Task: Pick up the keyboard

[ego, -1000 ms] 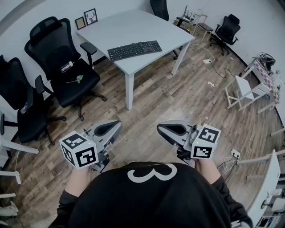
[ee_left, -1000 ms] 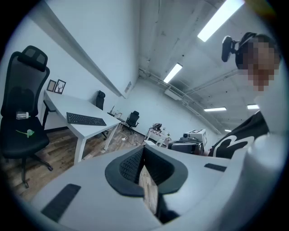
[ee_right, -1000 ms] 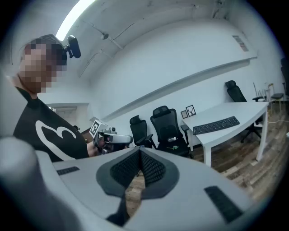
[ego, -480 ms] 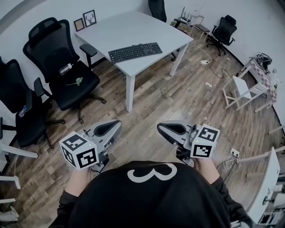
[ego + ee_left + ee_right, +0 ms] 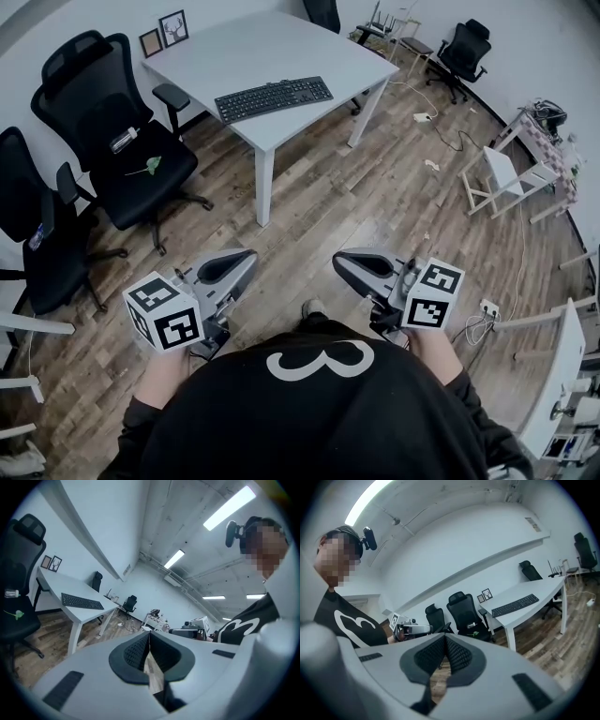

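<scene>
Keyboard (image 5: 273, 97) on the table (image 5: 281, 47) sits further left than before; left gripper (image 5: 249, 254) and right gripper (image 5: 337, 259), well short of the table, are closed on nothing; chair (image 5: 323, 11) beyond the table is cut off

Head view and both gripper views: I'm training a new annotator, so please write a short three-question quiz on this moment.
1. True or false: the keyboard lies on the white table, and no gripper touches it.
2. What lies on the seat of the office chair nearest that table? A: a bottle and a small green item. B: a laptop. C: a mug.
3. Fill in: the jaws of the left gripper and the right gripper are both ____, with nothing between them.

Key: 1 true; 2 A; 3 shut.
</scene>
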`<state>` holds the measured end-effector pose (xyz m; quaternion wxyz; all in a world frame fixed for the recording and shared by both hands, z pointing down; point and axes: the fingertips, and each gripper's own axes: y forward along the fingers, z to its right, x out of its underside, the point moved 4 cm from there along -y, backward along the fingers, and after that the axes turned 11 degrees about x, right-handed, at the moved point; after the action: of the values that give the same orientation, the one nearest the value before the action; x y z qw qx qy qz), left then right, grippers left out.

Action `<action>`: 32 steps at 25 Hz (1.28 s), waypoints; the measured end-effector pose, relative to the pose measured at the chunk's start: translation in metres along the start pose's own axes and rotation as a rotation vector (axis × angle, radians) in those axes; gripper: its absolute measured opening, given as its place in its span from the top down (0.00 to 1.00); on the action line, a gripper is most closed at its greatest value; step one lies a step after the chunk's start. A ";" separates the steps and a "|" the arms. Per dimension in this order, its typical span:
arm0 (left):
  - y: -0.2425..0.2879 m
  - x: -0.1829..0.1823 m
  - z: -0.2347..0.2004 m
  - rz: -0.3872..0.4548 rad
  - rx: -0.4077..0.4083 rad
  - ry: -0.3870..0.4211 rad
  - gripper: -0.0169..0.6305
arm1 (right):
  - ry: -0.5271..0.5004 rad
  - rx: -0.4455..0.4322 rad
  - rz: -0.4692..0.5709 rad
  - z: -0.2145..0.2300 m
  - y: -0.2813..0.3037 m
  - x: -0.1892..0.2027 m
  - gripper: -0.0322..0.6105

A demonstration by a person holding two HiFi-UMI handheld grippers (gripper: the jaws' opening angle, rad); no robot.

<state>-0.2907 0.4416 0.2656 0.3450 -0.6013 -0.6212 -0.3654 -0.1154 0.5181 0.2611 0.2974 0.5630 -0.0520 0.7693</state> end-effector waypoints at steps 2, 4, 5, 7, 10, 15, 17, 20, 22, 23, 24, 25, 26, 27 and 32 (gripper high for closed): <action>0.009 0.003 -0.004 -0.013 0.008 -0.018 0.95 | 0.011 0.000 0.001 0.010 0.001 0.000 0.94; 0.019 0.000 -0.009 -0.016 -0.010 -0.014 0.95 | 0.024 -0.006 -0.001 0.023 0.002 0.000 0.94; 0.024 -0.003 -0.013 -0.014 -0.021 -0.011 0.95 | 0.031 -0.011 -0.004 0.031 0.002 -0.001 0.94; 0.035 -0.010 -0.023 -0.013 -0.042 -0.004 0.95 | 0.046 -0.022 -0.011 0.049 0.006 -0.003 0.94; 0.055 -0.018 -0.040 -0.022 -0.073 -0.012 0.95 | 0.062 -0.024 -0.020 0.083 0.014 -0.010 0.94; 0.106 -0.031 -0.076 -0.024 -0.125 -0.052 0.95 | 0.068 -0.049 -0.042 0.152 0.025 -0.028 0.94; 0.127 -0.036 -0.093 -0.036 -0.147 -0.061 0.95 | 0.072 -0.057 -0.051 0.180 0.028 -0.036 0.94; 0.159 -0.047 -0.116 -0.026 -0.175 -0.071 0.95 | 0.081 -0.063 -0.043 0.221 0.029 -0.052 0.94; 0.180 -0.055 -0.129 -0.014 -0.197 -0.072 0.95 | 0.090 -0.057 -0.037 0.247 0.028 -0.062 0.94; 0.191 -0.059 -0.134 -0.010 -0.205 -0.071 0.95 | 0.096 -0.057 -0.036 0.260 0.027 -0.066 0.94; 0.201 -0.061 -0.138 -0.009 -0.209 -0.073 0.95 | 0.103 -0.061 -0.035 0.271 0.026 -0.070 0.94; 0.211 -0.063 -0.141 -0.009 -0.211 -0.079 0.95 | 0.112 -0.069 -0.030 0.281 0.023 -0.074 0.94; 0.220 -0.066 -0.143 -0.008 -0.212 -0.085 0.95 | 0.122 -0.078 -0.025 0.290 0.021 -0.078 0.94; 0.227 -0.069 -0.143 -0.005 -0.210 -0.088 0.95 | 0.130 -0.086 -0.020 0.298 0.018 -0.082 0.94; 0.249 -0.077 -0.146 0.024 -0.219 -0.092 0.95 | 0.140 -0.094 -0.019 0.327 0.011 -0.091 0.94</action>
<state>-0.0410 0.2785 0.2806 0.2525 -0.6591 -0.5854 -0.3990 0.1697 0.3372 0.3000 0.3339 0.4938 -0.0617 0.8006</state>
